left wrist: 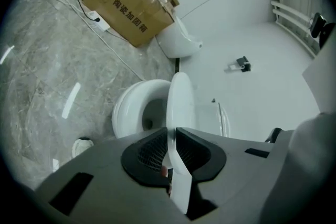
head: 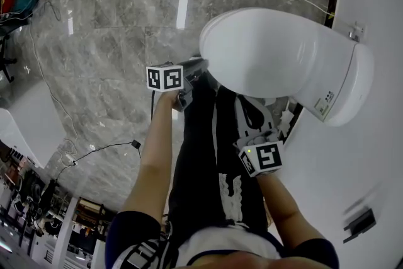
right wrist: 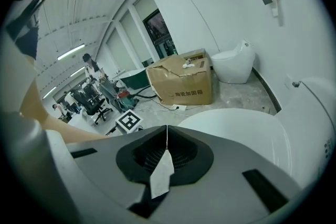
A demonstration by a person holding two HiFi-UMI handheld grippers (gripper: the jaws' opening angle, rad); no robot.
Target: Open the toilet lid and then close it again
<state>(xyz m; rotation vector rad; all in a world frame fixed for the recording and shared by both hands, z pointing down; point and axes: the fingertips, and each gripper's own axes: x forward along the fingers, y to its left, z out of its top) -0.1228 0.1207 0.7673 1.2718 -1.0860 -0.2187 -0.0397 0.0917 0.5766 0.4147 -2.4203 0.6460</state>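
Pinching the front edge of the smooth, glossy white toilet lid (left wrist: 180,99), the left gripper (left wrist: 171,132) holds it tilted up off the bowl (left wrist: 128,113). The right gripper (right wrist: 167,131) hovers just beside the lid, jaws pressed together, empty.

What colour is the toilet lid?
White. The toilet lid shows best in the left gripper view.

Partway open: glossy white oval toilet lid (head: 271,53) tilted up off white ceramic toilet bowl (left wrist: 137,107), bowl mouth showing, lid's front rim pinched between left tongs (left wrist: 171,135).
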